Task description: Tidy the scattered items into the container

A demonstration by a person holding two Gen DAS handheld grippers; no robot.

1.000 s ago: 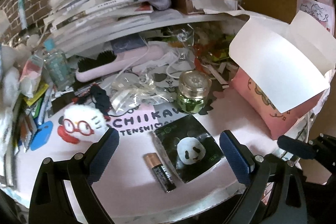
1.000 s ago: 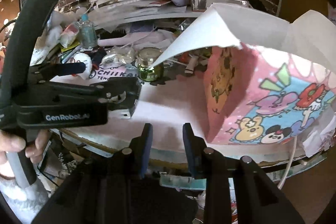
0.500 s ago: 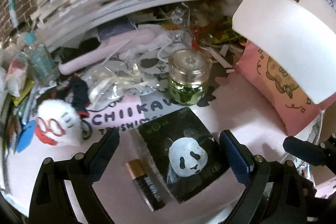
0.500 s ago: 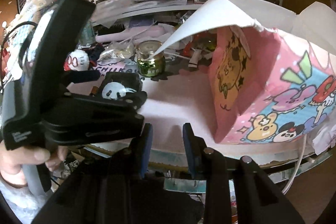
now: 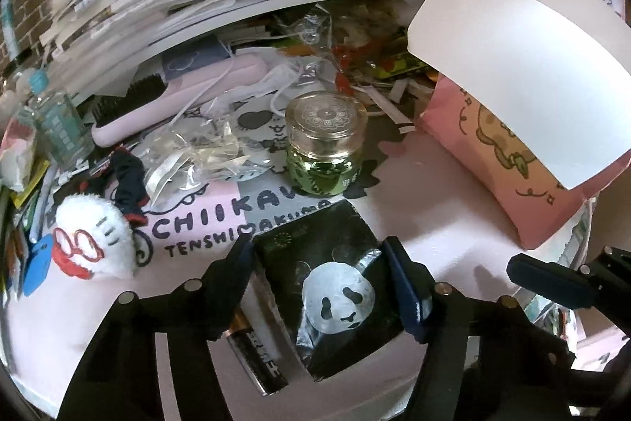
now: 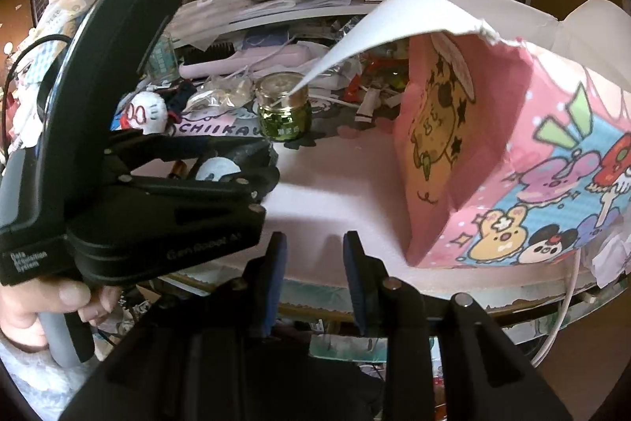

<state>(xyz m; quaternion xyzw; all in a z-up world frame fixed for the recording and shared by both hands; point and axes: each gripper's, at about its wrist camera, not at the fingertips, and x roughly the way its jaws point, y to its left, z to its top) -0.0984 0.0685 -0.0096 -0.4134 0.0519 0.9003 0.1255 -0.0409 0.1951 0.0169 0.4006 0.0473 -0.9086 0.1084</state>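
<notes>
- Two tongs in play: left tongs (image 5: 319, 263) are straddling the black panda packet (image 5: 335, 287), pads at its two side edges, gripping or right at contact; cannot tell whether they are actually pinching yet.
- Right tongs (image 6: 313, 255) are holding nothing, narrow gap between pads, hovering at the near edge of the worktop (image 6: 335, 176).
- Packet is lying flat on the pink worktop, near front edge; AA battery (image 5: 256, 358) is lying just beside it on the left, under the left finger.
- Pink cartoon paper bag (image 5: 508, 160) is standing to the right, well apart from the packet, white flap folding over the mouth.
- Glass jar with green contents (image 5: 325, 145) is sitting just behind the packet; white plush with red glasses (image 5: 92, 243) is off to the left.
- Risk: thin, flat, glossy packet likely buckling or slipping out if squeezed by the edges.
- Risk: left finger nudging the battery, rolling it off the front edge.
- Risk: drooping flap blocking the drop into the bag.
</notes>
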